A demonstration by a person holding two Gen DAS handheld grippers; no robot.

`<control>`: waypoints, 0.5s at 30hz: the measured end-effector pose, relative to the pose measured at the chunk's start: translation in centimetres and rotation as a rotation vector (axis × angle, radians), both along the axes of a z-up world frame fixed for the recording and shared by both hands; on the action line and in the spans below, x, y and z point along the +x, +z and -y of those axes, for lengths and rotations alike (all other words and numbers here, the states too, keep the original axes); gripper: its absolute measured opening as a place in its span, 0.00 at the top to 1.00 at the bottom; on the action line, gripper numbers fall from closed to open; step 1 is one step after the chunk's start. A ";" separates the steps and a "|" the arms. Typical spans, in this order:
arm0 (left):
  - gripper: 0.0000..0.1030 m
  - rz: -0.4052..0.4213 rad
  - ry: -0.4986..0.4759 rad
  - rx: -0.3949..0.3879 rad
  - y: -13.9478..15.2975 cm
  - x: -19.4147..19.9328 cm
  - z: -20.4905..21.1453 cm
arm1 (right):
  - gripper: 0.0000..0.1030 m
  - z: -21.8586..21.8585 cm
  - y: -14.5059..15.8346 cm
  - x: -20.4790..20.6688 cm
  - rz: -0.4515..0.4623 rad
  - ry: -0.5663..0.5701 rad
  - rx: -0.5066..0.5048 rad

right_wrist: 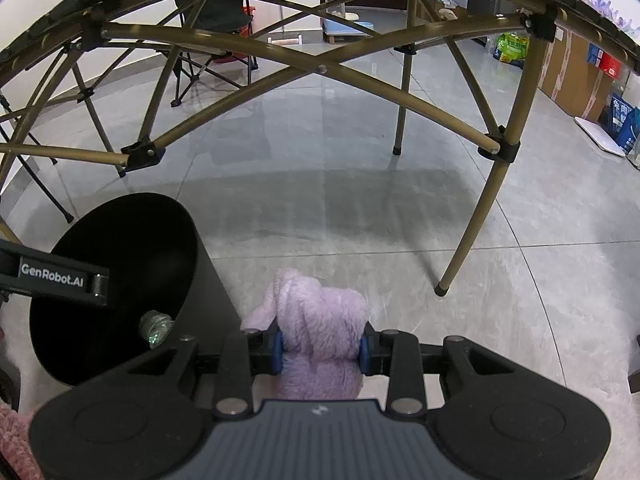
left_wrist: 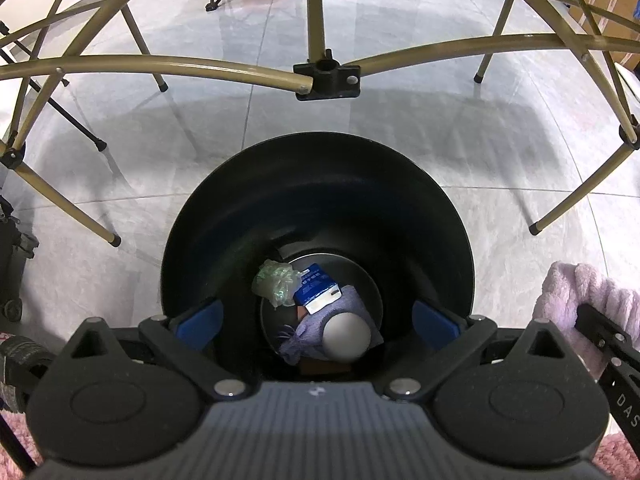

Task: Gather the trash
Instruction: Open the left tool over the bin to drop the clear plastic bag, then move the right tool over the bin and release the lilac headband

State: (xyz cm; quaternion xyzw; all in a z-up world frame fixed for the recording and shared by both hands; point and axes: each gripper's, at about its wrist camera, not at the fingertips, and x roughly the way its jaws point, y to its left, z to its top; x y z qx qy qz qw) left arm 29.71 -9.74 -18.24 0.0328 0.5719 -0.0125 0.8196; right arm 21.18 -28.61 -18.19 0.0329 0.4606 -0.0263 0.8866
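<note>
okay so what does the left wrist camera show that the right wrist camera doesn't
Only the left wrist view looks down to the bin's bottom: a blue and white packet and a purple knit item lie there, under the open left gripper.

Only the right wrist view shows the right gripper shut on the fluffy lilac cloth.

Both show the black trash bin, the crumpled greenish wrapper inside it, and the folding table's frame.
</note>
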 end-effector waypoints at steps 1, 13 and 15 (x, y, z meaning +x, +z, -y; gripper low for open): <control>0.00 0.001 0.001 0.000 0.1 -0.1 0.0 | 0.69 -0.1 0.1 -0.1 0.001 0.002 -0.001; 0.00 0.037 0.028 -0.013 1.4 -0.7 -2.1 | 0.69 -2.1 1.5 -0.1 0.018 0.044 -0.010; 0.00 0.046 0.032 -0.011 1.6 -0.8 -2.6 | 0.69 -2.6 1.8 0.0 0.025 0.054 -0.011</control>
